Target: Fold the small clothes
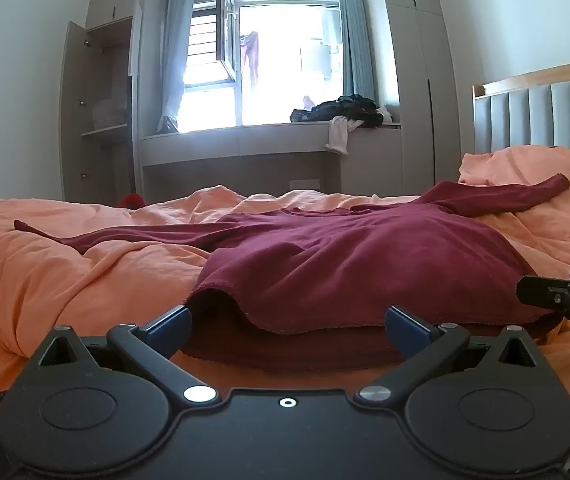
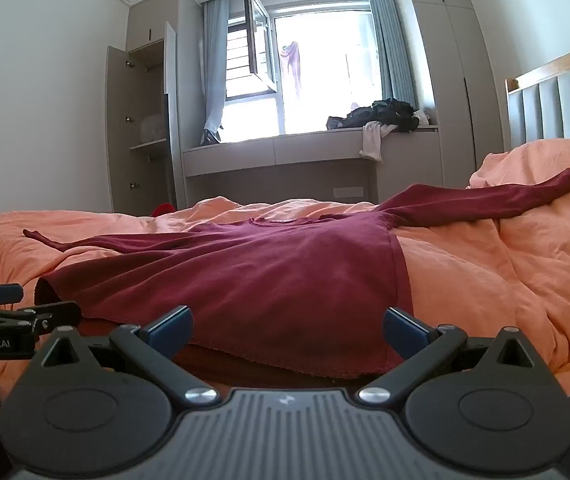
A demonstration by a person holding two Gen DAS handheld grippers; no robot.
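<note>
A dark red long-sleeved top [image 1: 345, 264] [image 2: 253, 276] lies spread flat on an orange duvet [image 1: 45, 272] [image 2: 505, 280], sleeves stretched out to both sides, hem toward me. My left gripper [image 1: 287, 326] stands open at the hem's left part, its blue pads [image 1: 169, 328] clear of the cloth. My right gripper [image 2: 287, 326] stands open at the hem's right corner, nothing gripped. Each gripper shows at the edge of the other's view: the right gripper [image 1: 561, 300], the left gripper [image 2: 9, 312].
The far side of the bed has a window bench [image 1: 245, 136] with a pile of dark and white clothes [image 1: 345, 114]. An open wardrobe [image 1: 101, 112] stands at left, a padded headboard [image 1: 541, 116] at right. A red object [image 1: 131, 201] peeks behind the bed.
</note>
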